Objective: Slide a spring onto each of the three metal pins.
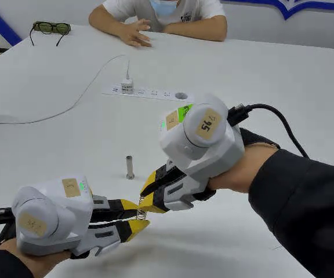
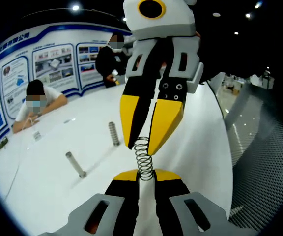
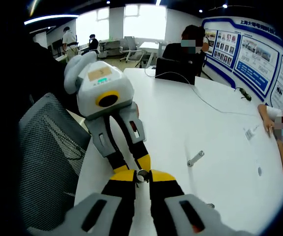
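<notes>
Steel spring [image 2: 144,158]: held in the air above the white table [image 1: 242,75], one end in each tool, near the pins but not over either.
Left gripper [image 2: 145,176]: yellow tips closed on the spring's lower end.
Right gripper [image 2: 142,146]: comes in from the opposite side with its tips pinched on the upper end, so the two tools sit almost nose to nose.
Bare pin [image 2: 75,163]: upright on the table with nothing on it, apart from both tools.
Ribbed pin [image 2: 113,132]: upright just beyond the bare one. It looks coiled, so I'd guess it already carries its spring.
Risk, the handover: with both tools gripping, an uneven let-go could flick the spring out. On that smooth tabletop it would likely roll away.
Risk, the coils: hard jaws squeezing or pulling against each other could bend or flatten a turn. A bent turn would probably snag on the pin's top.
Risk, the pins: they seem to stand free, so a jaw brushing one on the way down could tip it.
Risk, the aim: a spring gripped off-axis would meet the pin tilted and catch.
</notes>
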`<action>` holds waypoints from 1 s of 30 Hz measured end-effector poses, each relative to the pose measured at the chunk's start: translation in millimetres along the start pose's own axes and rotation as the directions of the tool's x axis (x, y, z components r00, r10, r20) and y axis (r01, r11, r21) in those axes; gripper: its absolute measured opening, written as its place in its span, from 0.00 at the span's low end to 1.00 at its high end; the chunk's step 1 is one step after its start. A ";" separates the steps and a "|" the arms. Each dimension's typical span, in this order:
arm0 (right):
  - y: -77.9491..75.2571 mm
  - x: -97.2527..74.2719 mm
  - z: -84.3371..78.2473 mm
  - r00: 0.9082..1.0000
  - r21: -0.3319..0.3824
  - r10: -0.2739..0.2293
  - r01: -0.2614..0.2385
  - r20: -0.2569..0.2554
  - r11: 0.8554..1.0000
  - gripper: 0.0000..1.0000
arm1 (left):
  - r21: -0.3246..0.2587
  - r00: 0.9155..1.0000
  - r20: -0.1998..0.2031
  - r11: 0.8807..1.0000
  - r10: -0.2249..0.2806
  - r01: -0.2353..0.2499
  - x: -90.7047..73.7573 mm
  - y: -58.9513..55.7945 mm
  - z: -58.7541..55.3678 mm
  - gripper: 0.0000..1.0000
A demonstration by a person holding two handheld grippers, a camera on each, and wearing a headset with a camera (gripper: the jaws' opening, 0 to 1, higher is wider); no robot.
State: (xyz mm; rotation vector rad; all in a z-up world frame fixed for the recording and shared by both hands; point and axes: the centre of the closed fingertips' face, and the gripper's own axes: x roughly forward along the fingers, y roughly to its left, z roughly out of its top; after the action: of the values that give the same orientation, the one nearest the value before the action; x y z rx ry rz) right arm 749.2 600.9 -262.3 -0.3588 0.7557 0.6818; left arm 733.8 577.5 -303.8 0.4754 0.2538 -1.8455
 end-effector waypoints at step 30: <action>-3.7 2.6 2.6 1.000 0.010 -0.017 0.017 0.025 1.000 0.12 | -0.056 0.999 0.030 0.998 0.020 -0.019 -3.3 7.8 4.4 0.10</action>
State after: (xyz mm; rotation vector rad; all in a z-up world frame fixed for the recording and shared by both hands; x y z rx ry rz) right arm 754.4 600.8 -262.3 -0.3469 0.7312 0.6656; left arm 741.2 576.0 -297.9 0.4092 0.2786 -1.8204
